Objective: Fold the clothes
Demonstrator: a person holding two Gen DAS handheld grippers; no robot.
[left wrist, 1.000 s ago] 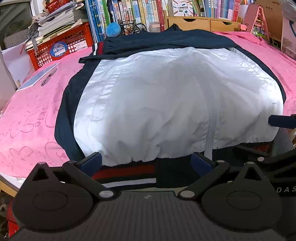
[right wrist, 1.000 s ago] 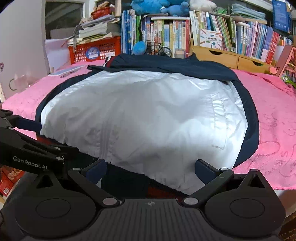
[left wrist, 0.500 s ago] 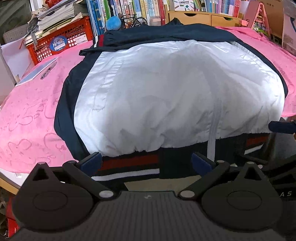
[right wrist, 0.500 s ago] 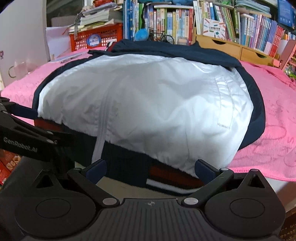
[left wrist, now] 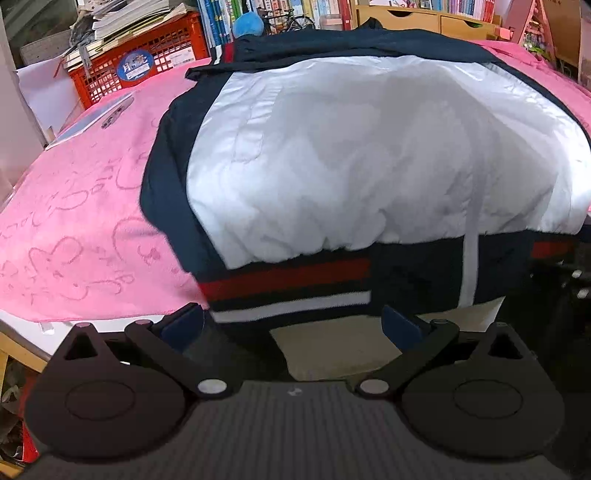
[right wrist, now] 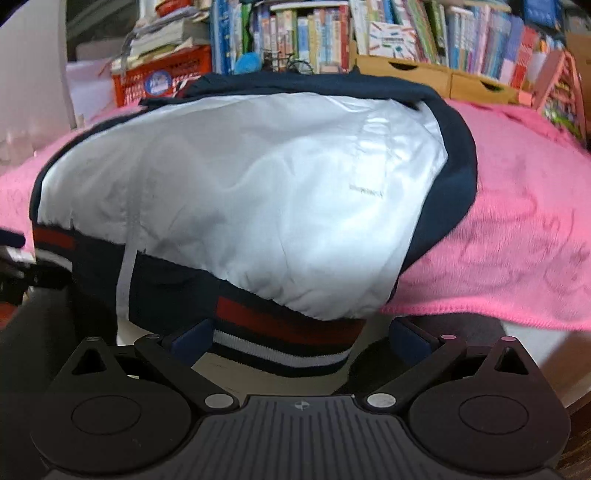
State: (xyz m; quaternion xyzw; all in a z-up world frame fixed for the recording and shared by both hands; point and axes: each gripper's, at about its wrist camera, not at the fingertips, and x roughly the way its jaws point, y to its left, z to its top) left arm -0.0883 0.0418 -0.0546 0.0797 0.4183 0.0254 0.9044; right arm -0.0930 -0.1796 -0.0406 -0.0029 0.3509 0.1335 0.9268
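White lining fills both of your views: the jacket (left wrist: 369, 155) lies inside out on the pink towel (left wrist: 74, 221), its striped hem (left wrist: 288, 288) hanging over the near table edge (left wrist: 22, 332). Compared with a second ago, both cameras sit lower and further back, so the hem, then mostly hidden behind the fingers, now shows its full red, navy and white bands, and pale floor appears beneath it. The jacket itself has not shifted on the towel.

Your left gripper (left wrist: 295, 325) is spread wide and holds nothing; the hem hangs just above the gap between its blue pads (left wrist: 184, 321). Your right gripper (right wrist: 299, 339) is equally wide and empty, with the hem (right wrist: 284, 332) dipping between its fingers; whether cloth touches a pad I cannot tell.

Behind the towel stand a red crate (left wrist: 147, 62) stacked with papers, a row of books (right wrist: 295, 33), a small blue plush (left wrist: 247, 24) and wooden drawers (right wrist: 424, 70).

Lining fabric is thin, glossy and puckered where it meets the ribbed knit hem. Navy shell (right wrist: 454, 158) frames it along both sides and the collar end. A white strip (left wrist: 469, 266) runs down across the hem. Towel pile is fluffy, with heart outlines pressed into it.
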